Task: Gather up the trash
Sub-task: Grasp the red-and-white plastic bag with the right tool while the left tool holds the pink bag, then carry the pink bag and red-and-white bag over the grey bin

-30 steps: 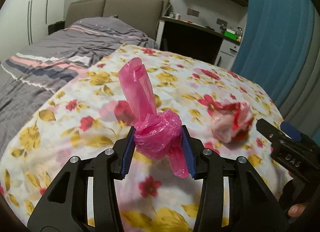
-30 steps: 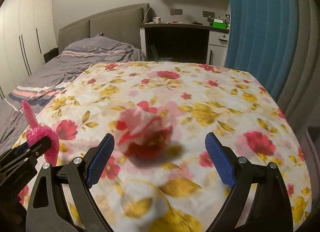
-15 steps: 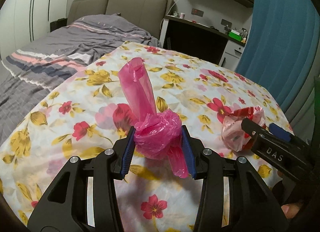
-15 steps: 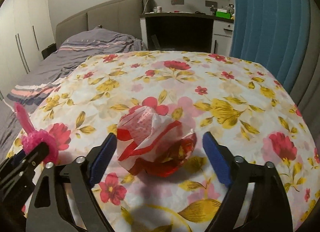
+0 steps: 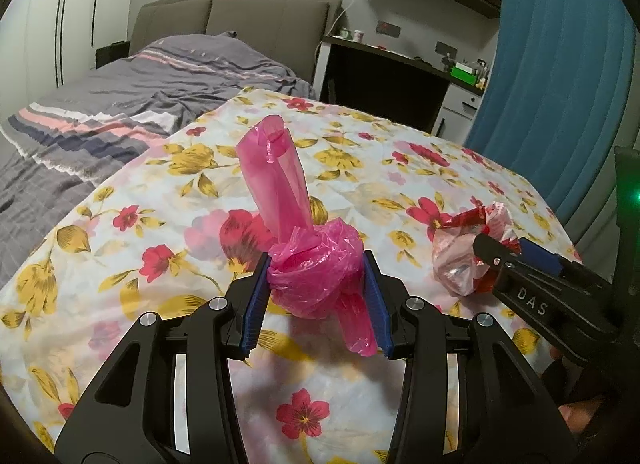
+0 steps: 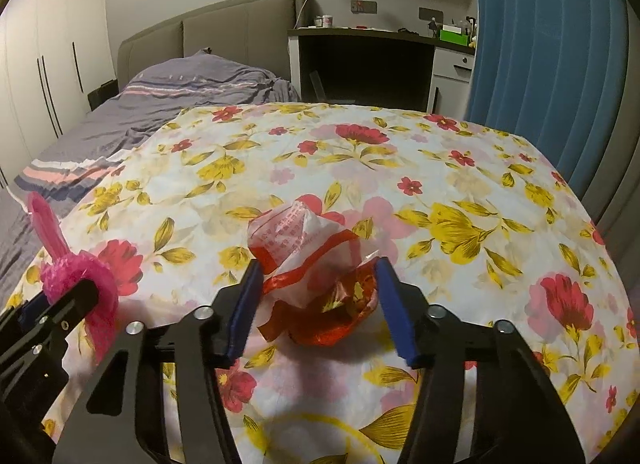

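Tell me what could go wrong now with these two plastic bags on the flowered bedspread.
The right gripper brackets the crumpled red and white plastic bag, but its jaws look barely touching; the slippery film may squirt out on closing. The left gripper squeezes only the knotted wad of the pink plastic bag, so it could slip free. Low fingers may also snag the flowered bedspread.

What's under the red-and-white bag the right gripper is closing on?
The red-and-white plastic bag lies crumpled on the floral bedspread, between the right gripper's pads. Only that cloth shows around it; whatever sits directly beneath or inside is covered.
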